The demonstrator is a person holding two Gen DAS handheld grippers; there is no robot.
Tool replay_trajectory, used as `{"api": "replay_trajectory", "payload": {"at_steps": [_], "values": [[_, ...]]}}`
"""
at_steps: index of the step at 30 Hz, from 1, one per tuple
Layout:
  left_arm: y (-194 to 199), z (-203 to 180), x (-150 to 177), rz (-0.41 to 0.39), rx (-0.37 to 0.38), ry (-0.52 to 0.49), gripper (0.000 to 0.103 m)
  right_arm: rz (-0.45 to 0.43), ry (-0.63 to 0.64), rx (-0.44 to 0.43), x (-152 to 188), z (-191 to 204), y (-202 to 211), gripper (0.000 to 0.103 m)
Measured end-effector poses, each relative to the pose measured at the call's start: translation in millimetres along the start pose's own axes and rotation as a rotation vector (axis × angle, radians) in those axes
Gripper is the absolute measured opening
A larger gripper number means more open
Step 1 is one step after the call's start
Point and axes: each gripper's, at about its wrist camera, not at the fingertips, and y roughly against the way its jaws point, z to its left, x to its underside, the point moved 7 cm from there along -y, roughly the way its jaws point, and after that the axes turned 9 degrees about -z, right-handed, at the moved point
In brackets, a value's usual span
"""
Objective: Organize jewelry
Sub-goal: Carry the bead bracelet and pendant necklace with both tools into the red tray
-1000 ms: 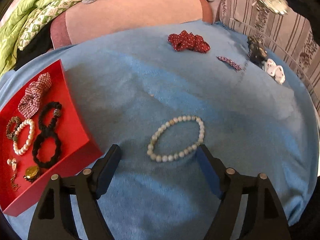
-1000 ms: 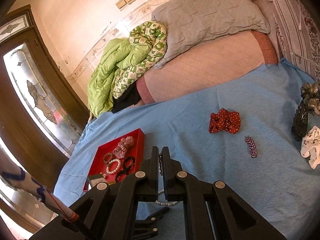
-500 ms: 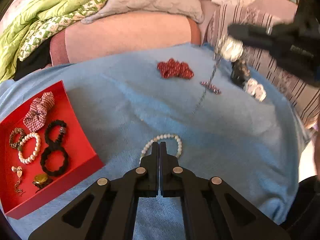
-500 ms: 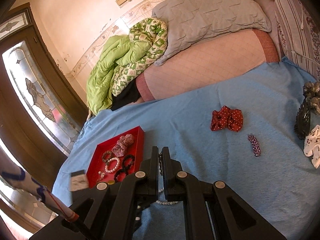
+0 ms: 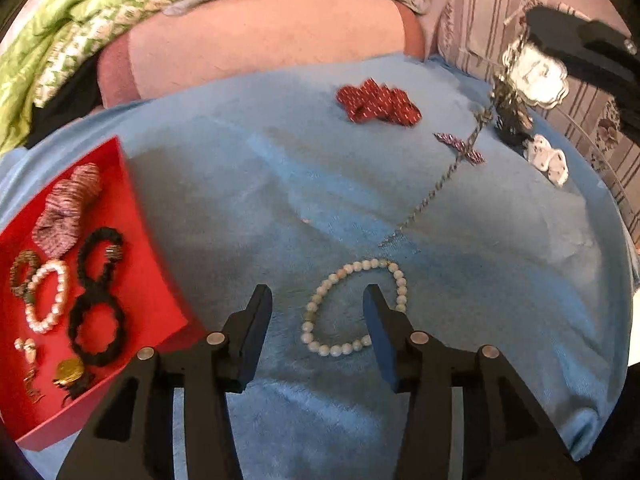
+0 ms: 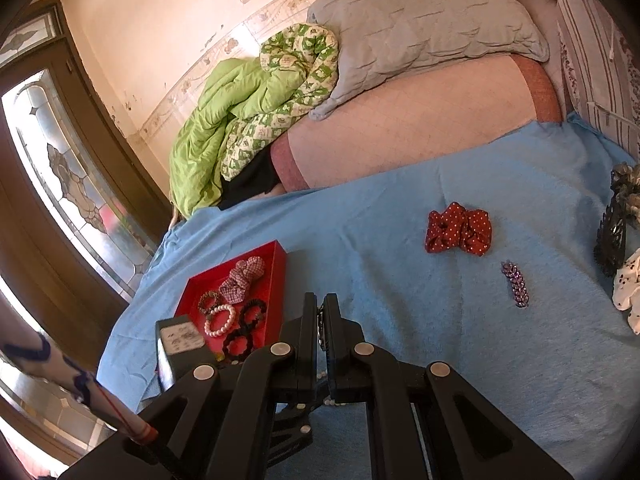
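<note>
A pearl bracelet [image 5: 320, 306] lies flat on the blue blanket [image 5: 280, 184]. My left gripper [image 5: 318, 316] is just above it, and its jaws are opening. The left finger stands outside the ring and the right finger [image 5: 378, 320] covers its right side. Neither pad presses on the beads. My right gripper [image 6: 320, 312] is shut on a silver necklace, and a bit of chain shows between its pads. In the left wrist view the necklace's pendant [image 5: 536, 76] hangs at the upper right. Its chain [image 5: 440, 184] trails down to the blanket. The red tray [image 5: 132, 200] sits at the left.
The tray holds a checked scrunchie [image 5: 66, 208], a pearl bracelet [image 5: 46, 296], a black hair tie [image 5: 96, 300] and small earrings. A red dotted scrunchie [image 6: 458, 228], a purple clip [image 6: 516, 284], a black claw clip [image 6: 612, 232] and a white dotted piece [image 6: 628, 288] lie farther off. Pillows and quilts line the back.
My left gripper was open around the bracelet, shut half a second ago, and has now parted again. The bracelet still lies on the blanket. The right gripper's necklace has come into the left view.
</note>
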Motion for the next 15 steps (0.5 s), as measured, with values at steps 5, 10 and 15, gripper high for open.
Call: {"api": "replay_trajectory", "payload": {"at_steps": [5,10,15], "values": [[-7,-7,-2,-0.016,-0.013,-0.046,0.005,0.008,-0.001,-0.003,2,0,-2,0.004],[10,-2,-12,-0.067,0.024,0.004,0.005,-0.002,-0.003,-0.004,0,0,-1,0.004],[40,5,-32,-0.145,0.054,0.051,0.005,-0.016,0.000,-0.013,-5,5,0,0.004]]}}
